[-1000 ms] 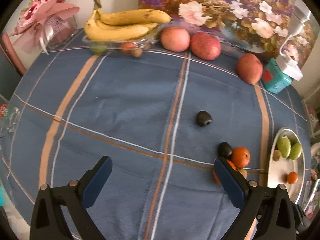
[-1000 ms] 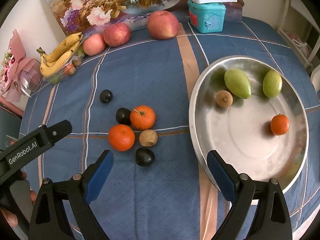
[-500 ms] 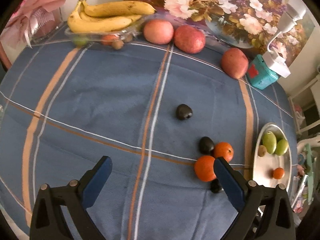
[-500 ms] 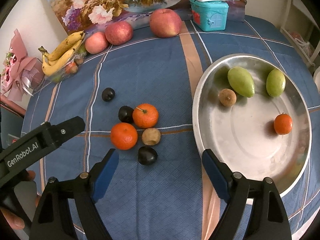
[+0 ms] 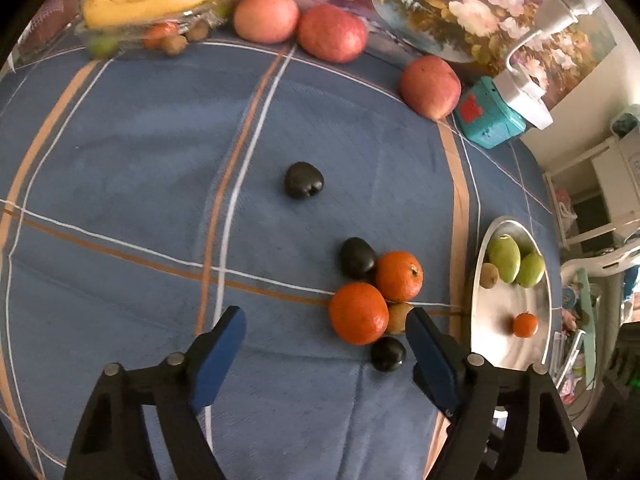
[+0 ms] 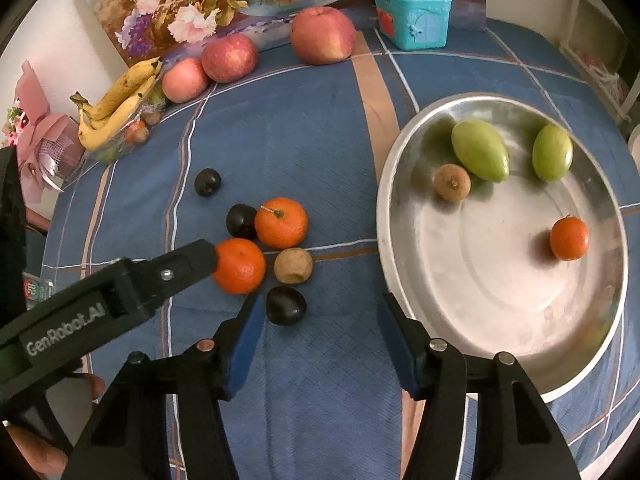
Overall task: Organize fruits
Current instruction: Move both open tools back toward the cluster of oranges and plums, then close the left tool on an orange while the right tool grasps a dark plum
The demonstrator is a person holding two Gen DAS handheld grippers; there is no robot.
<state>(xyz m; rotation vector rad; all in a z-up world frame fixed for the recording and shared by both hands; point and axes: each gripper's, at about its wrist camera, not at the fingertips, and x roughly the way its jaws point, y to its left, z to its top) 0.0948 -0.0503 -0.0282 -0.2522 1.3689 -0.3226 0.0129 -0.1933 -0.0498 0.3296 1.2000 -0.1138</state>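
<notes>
While the loose cluster of fruit — the near orange (image 6: 239,266), a second orange (image 6: 281,223), a brown fruit (image 6: 293,265) and two dark plums (image 6: 286,305) — lies just left of the steel pan (image 6: 400,184), we have brought our left claw (image 5: 326,338) down and in toward it since a second ago, so that its tip now reaches the near orange in the right wrist view. Both claws have just been narrowing; our left one stands apart with nothing pressed between its pads, and our right claw (image 6: 320,330) is also apart and empty, with a plum just beside its left pad. We judge a pick from the cluster is starting. Left of the pan, a lone plum (image 5: 304,180) sits apart on open blue cloth (image 5: 120,160). Beyond the pan, apples (image 6: 323,35) and a teal box (image 6: 412,16) line the counter's far edge. The pan holds four fruits with bare room left.
</notes>
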